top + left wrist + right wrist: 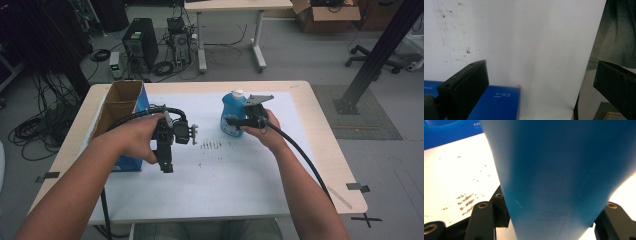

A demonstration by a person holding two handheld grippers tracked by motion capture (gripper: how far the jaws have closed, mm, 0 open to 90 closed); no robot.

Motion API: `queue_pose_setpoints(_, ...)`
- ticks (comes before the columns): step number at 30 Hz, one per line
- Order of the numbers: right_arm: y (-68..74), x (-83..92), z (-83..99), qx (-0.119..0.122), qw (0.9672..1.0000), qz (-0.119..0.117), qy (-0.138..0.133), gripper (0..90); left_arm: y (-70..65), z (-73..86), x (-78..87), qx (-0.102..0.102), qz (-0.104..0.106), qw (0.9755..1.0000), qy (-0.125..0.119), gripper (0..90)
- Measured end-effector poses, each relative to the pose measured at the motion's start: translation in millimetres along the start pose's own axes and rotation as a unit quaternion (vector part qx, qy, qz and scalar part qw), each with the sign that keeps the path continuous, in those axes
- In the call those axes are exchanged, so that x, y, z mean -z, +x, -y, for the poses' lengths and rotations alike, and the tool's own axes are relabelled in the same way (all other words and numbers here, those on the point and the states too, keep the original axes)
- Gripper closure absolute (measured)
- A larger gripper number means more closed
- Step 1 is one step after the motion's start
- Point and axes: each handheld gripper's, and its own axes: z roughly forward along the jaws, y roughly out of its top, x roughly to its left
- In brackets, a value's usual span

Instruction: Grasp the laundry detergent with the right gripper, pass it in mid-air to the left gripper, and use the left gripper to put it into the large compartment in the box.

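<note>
The right tongs (239, 122) grip a blue bottle (232, 113), jaws pressed against both its flanks; it stands upright at mid-desk on the white sheet (240, 170), though whether it is lifted cannot be told. The left tongs (165, 165) hang wide and empty just beside the box (120, 107). The step looks like a pick-up, probably bound for the box; next comes a lift over the box wall. The left tongs crowd that path.
</note>
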Motion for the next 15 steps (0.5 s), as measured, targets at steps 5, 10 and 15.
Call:
queue_pose_setpoints(5,-0.6,0.1,-0.4,-0.002,1.0000,-0.002,0.001,44.4,-0.2,0.2,0.1,0.003,0.000,1.0000,-0.001,0.2)
queue_pose_setpoints(10,-0.4,1.0,-1.3,0.001,1.0000,-0.003,0.005,45.8,-2.2,-2.4,2.7,-0.002,-0.003,1.0000,0.000,0.2)
queue_pose_setpoints(15,4.0,4.7,-5.0,0.020,0.9996,-0.013,0.016,45.9,-4.6,-6.0,10.4,-0.006,-0.005,1.0000,-0.005,0.2)
